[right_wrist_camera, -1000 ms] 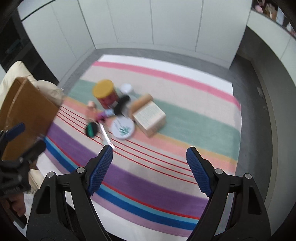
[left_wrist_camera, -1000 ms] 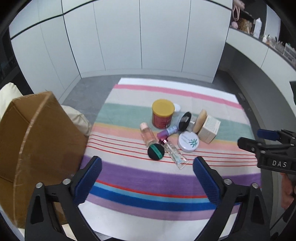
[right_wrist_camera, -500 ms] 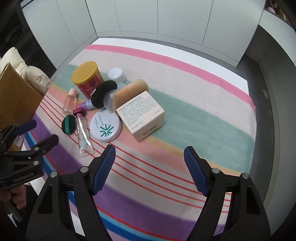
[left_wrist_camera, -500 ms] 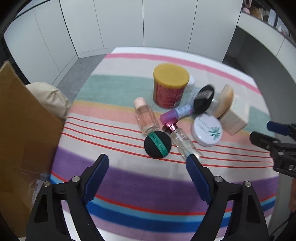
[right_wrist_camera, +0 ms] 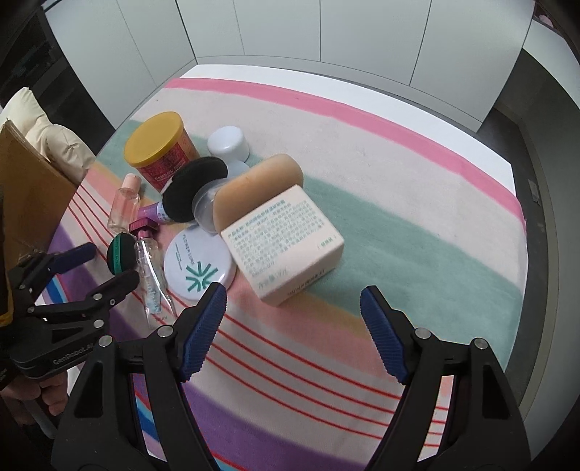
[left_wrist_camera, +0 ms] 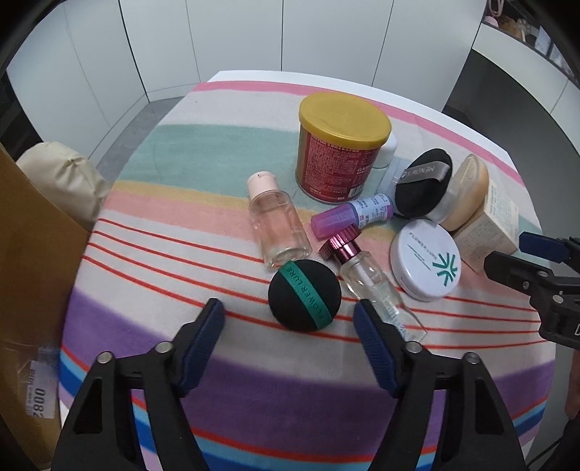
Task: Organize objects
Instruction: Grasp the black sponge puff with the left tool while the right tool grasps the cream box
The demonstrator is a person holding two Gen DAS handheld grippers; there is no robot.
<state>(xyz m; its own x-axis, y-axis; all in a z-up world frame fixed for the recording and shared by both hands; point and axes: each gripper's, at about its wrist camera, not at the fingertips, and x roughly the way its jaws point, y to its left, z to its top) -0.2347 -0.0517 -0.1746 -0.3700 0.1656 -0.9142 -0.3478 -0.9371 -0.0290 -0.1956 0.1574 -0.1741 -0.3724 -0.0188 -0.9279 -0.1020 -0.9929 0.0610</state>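
A cluster of cosmetics lies on a striped cloth (left_wrist_camera: 203, 170). My left gripper (left_wrist_camera: 290, 317) is open and empty, just short of a black puff with a green band (left_wrist_camera: 304, 295). Beside the puff lie a clear bottle with a magenta cap (left_wrist_camera: 366, 275) and a pink-capped bottle (left_wrist_camera: 277, 221). Behind stand a red can with a yellow lid (left_wrist_camera: 342, 145), a purple tube (left_wrist_camera: 353, 217) and a white compact (left_wrist_camera: 426, 266). My right gripper (right_wrist_camera: 293, 300) is open and empty, just in front of a cream carton (right_wrist_camera: 282, 242). A tan sponge (right_wrist_camera: 259, 186) leans on the carton.
A brown cardboard box (left_wrist_camera: 32, 290) stands at the left edge of the table, with a cream cushion (left_wrist_camera: 61, 181) behind it. White cabinet doors (right_wrist_camera: 326, 32) line the back. A small white jar (right_wrist_camera: 228, 143) sits behind the can.
Both grippers have moved forward and down toward the cluster. The objects themselves have not moved. Both grippers stay open.
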